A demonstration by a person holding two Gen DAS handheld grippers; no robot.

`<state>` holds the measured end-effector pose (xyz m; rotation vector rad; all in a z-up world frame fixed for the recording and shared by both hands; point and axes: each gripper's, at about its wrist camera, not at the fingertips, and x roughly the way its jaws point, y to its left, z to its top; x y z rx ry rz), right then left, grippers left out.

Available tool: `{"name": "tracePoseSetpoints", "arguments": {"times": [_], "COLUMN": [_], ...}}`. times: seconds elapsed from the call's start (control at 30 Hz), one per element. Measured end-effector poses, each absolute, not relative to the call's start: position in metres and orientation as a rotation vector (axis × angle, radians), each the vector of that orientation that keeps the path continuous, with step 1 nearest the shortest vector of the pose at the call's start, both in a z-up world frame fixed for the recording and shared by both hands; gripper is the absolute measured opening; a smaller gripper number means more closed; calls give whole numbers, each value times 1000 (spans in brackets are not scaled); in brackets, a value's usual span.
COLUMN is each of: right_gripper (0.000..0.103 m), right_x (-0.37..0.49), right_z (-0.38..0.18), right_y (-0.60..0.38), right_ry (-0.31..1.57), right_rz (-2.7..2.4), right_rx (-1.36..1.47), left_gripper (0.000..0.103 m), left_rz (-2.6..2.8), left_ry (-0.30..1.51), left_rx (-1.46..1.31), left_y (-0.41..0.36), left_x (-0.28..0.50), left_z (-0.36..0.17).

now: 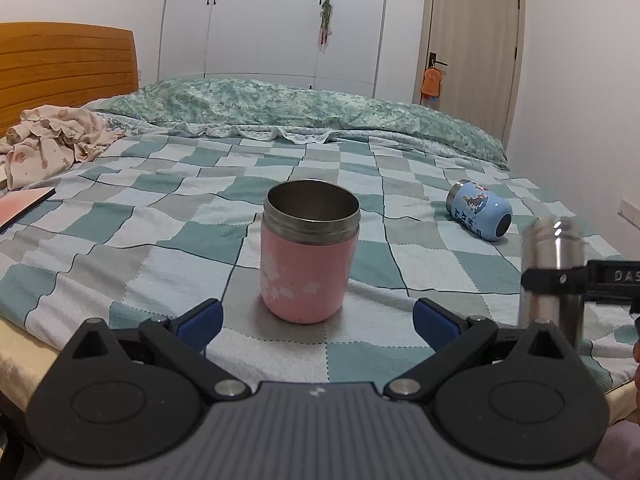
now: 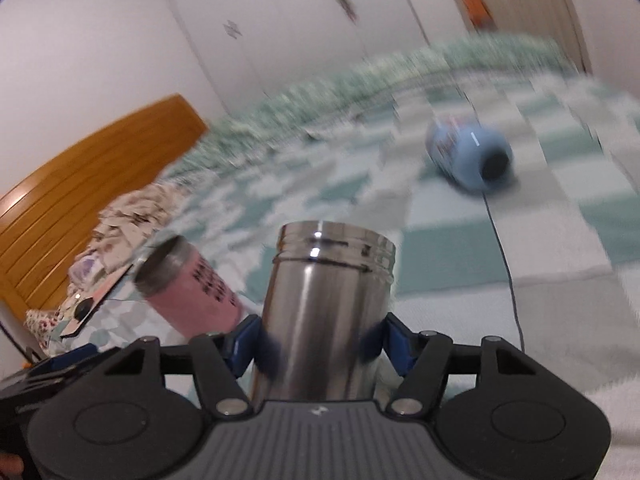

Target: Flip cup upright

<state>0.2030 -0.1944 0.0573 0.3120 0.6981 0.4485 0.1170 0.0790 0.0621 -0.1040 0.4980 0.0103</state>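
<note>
A pink cup (image 1: 308, 256) with a steel rim stands upright on the checked bedspread, mouth up, just beyond my open, empty left gripper (image 1: 318, 316). It also shows in the right wrist view (image 2: 192, 284). My right gripper (image 2: 320, 340) is shut on a silver steel cup (image 2: 328, 304), its threaded end pointing away from the camera. In the left wrist view the silver cup (image 1: 554, 276) is held about upright at the right edge. A blue cup (image 1: 480, 212) lies on its side on the bed; it also shows, blurred, in the right wrist view (image 2: 470, 158).
The bed's checked cover (image 1: 160, 220) fills the scene. A green floral quilt (image 1: 300, 104) lies at the back and crumpled pink clothes (image 1: 52, 140) at the left by the wooden headboard (image 1: 64, 60). A flat pink book (image 1: 24, 206) lies at the left edge.
</note>
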Motion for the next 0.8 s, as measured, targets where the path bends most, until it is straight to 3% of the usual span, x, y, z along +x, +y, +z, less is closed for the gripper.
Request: {"name": "tracePoseSetpoints", "arguments": {"times": [0.43,0.8], "right_gripper": [61,61], "right_x": [220,245], "right_z": [116,43], "right_y": [-99,-54], "right_ry": [310,363], "right_rz": [484,464], "right_rx": [-41,-139], "left_gripper": [103,103], "left_rz": [36,102], "left_ry": [451,466], "left_rx": [-116,-134], "left_y": [82,101], "left_x": [112,127], "left_z": [64,50]}}
